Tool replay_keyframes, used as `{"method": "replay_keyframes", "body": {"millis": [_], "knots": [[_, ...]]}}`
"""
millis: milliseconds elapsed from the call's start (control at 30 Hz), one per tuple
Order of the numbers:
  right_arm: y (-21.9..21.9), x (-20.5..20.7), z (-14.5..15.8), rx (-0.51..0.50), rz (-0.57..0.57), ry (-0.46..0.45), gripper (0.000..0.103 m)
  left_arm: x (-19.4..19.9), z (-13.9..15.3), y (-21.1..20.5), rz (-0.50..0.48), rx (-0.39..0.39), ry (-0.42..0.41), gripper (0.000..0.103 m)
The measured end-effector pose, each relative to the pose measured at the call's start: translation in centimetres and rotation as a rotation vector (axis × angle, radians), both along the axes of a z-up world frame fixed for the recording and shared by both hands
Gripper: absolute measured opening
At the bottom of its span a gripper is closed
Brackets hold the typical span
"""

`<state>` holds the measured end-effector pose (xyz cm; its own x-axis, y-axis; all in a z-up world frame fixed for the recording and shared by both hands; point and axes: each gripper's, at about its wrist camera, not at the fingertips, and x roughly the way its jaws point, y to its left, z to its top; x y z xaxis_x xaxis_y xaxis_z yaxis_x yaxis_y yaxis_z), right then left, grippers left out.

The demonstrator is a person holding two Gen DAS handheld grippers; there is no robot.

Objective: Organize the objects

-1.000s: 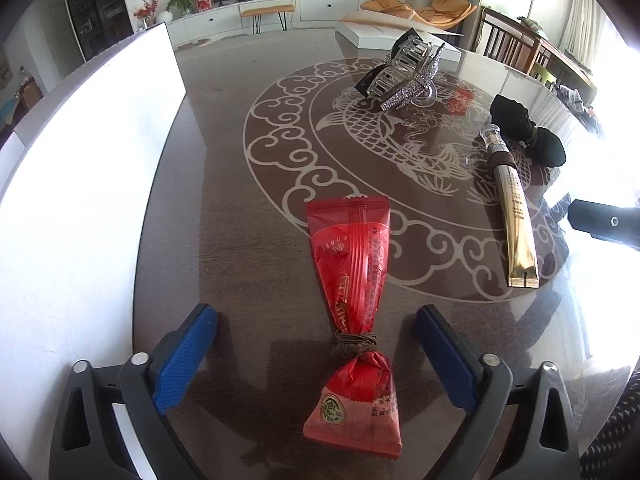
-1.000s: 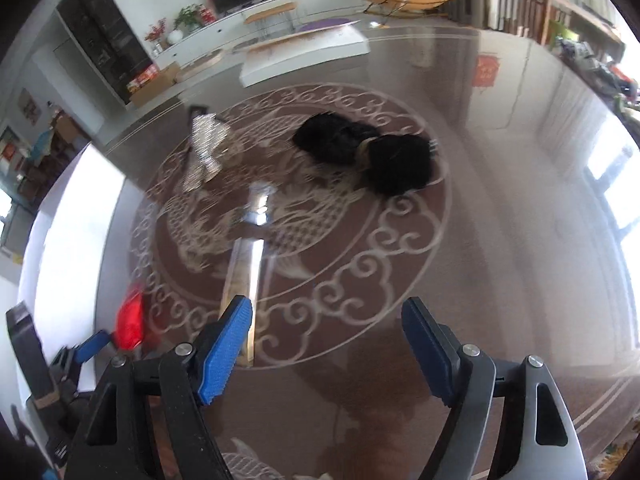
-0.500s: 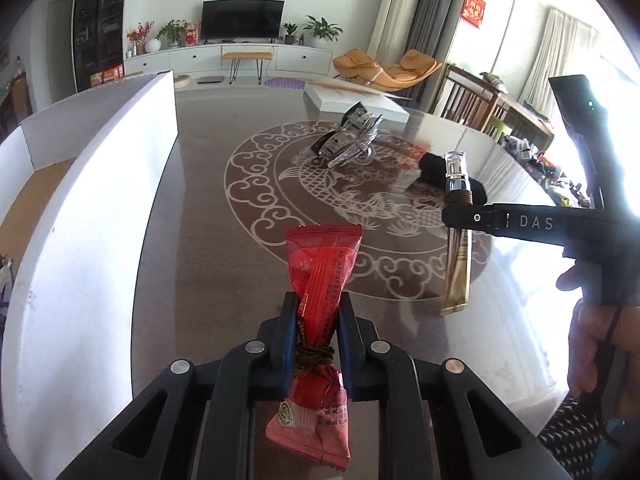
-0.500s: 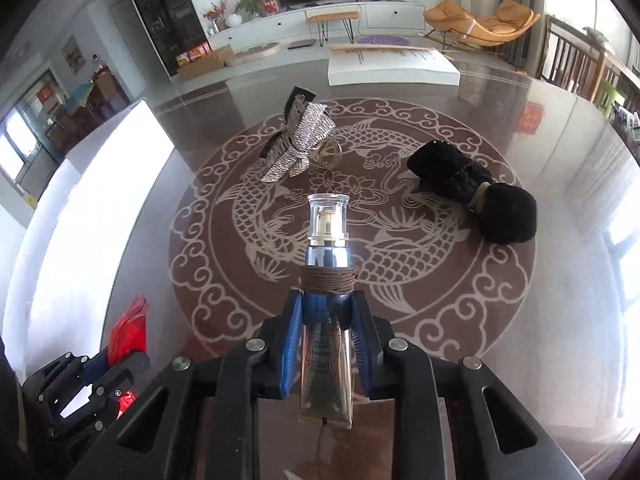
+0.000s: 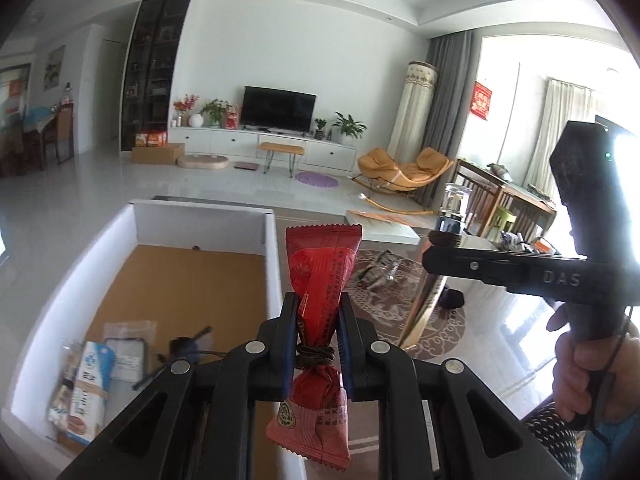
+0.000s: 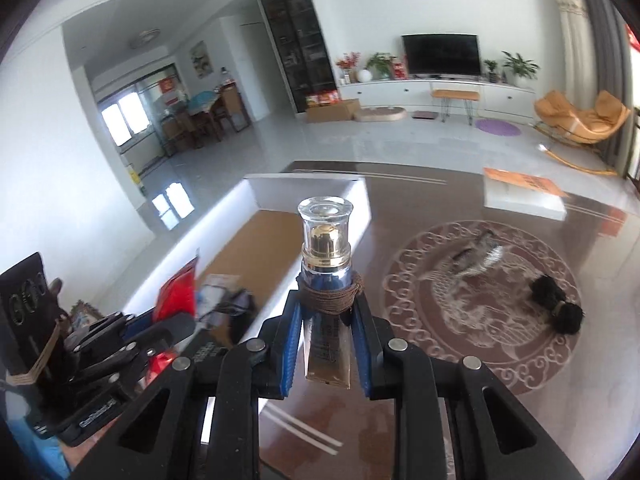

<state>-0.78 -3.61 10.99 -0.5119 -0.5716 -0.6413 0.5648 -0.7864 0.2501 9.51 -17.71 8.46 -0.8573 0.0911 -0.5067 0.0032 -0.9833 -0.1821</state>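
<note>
At lower left of the left wrist view, the white box [image 5: 272, 264] already holds several packets [image 5: 86, 384]; at centre the left gripper [image 5: 318, 344] is clamped on the red snack packet [image 5: 320, 280]; in the right wrist view the right gripper [image 6: 326, 338] pinches the gold tube [image 6: 328, 344] at centre; right of it, the silver hair clip [image 6: 478, 258] and black hair piece [image 6: 558, 308] lie on the table [image 6: 440, 420], unsorted, so roughly half seems left.

box [image 5: 272, 264] left of hair clip [image 5: 378, 274], on table [image 6: 440, 208]

Two close wrist views, forward along fingers [image 5: 290, 320], sharing white box [image 6: 260, 196].
</note>
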Motion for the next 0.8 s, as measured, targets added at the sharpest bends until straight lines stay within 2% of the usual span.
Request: {"method": "replay_keyframes", "body": {"millis": [100, 167, 267, 333, 367, 400, 467, 567, 633, 700, 800], "knots": [[-5.5, 1.2, 0.8, -0.039, 0.150, -0.074, 0.025, 0.3, -0.4, -4.2, 0.119, -0.053, -0.042, 0.018], [-9.0, 1.6, 0.0, -0.053, 0.237, -0.154, 0.025, -0.4, -1.9, -6.5, 0.163, -0.079, -0.120, 0.018], [-14.3, 1.5, -3.3, 0.017, 0.295, -0.253, 0.026, -2.3, -5.4, -9.3, 0.255, -0.116, -0.276, 0.023], [-17.2, 1.4, -6.0, 0.094, 0.308, -0.260, 0.029, -3.4, -7.8, -10.8, 0.311, -0.114, -0.364, 0.049], [-18.0, 1.3, -6.9, 0.105, 0.298, -0.259, 0.040, -3.6, -8.6, -11.5, 0.341, -0.112, -0.391, 0.075], [-18.5, 1.2, -7.6, 0.115, 0.285, -0.252, 0.049, -3.7, -9.2, -11.9, 0.380, -0.115, -0.402, 0.082], [-18.1, 1.3, -8.0, 0.137, 0.225, -0.184, 0.078, -3.7, -9.6, -12.2, 0.421, -0.119, -0.390, 0.082], [-15.6, 1.8, -7.0, 0.098, 0.175, -0.077, 0.095, -3.5, -9.1, -11.0, 0.425, -0.143, -0.354, 0.084], [-13.2, 2.2, -6.3, 0.112, 0.109, 0.019, 0.101, -3.7, -8.4, -9.3, 0.404, -0.175, -0.320, 0.084], [-10.2, 2.6, -6.2, 0.151, 0.007, 0.131, 0.103, -4.0, -7.7, -6.7, 0.353, -0.187, -0.275, 0.084], [-5.5, 1.3, -8.3, 0.291, -0.182, 0.231, 0.103, -4.0, -6.3, -1.6, 0.198, -0.156, -0.216, 0.089]]}}
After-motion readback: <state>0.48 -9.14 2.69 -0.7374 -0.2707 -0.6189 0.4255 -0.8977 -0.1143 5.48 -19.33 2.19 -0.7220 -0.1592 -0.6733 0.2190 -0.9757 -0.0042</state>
